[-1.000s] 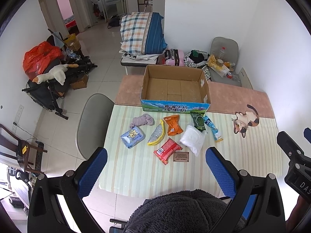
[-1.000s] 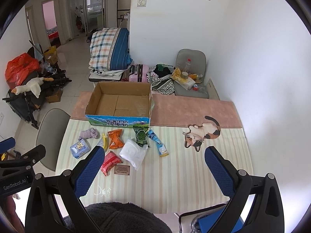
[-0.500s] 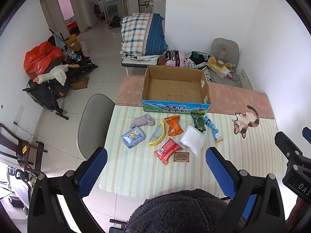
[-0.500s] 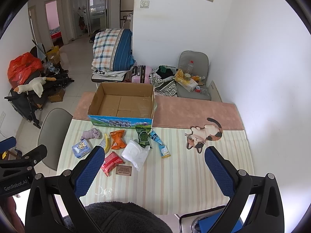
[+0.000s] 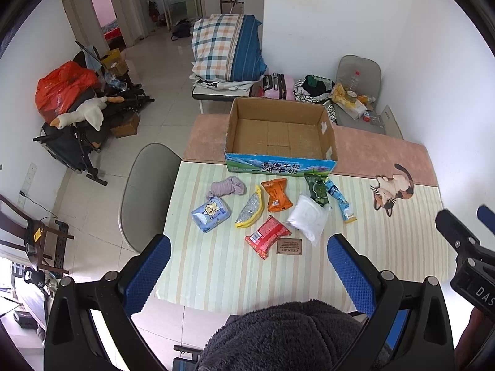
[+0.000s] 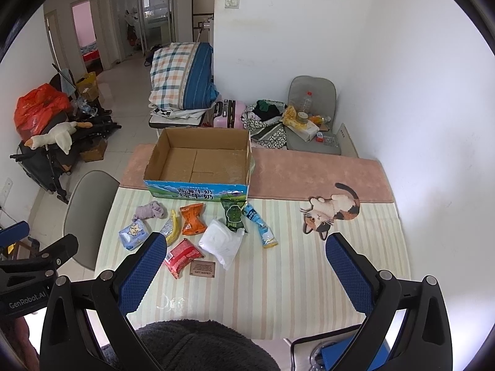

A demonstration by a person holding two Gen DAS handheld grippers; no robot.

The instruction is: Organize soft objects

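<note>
Soft packets clustered on striped table mat [image 5: 216,266], just near of open cardboard box [image 5: 280,136]: lilac cloth bundle [image 5: 227,186] far left, pale blue pack [image 5: 211,214] near it, yellow-edged pouch [image 5: 250,209], orange packet [image 5: 276,198], red packet [image 5: 266,237], white pack [image 5: 307,219], green packet [image 5: 317,189] touching box front, blue-white sachet [image 5: 340,204] at right. Small brown card [image 5: 289,246] beside red packet. Box interior seen bare. Left gripper [image 5: 247,262] held above near table edge, jaws wide apart, nothing gripped. Right gripper [image 6: 244,266] likewise spread, nothing held. Cat figure [image 6: 332,213] printed at right.
</note>
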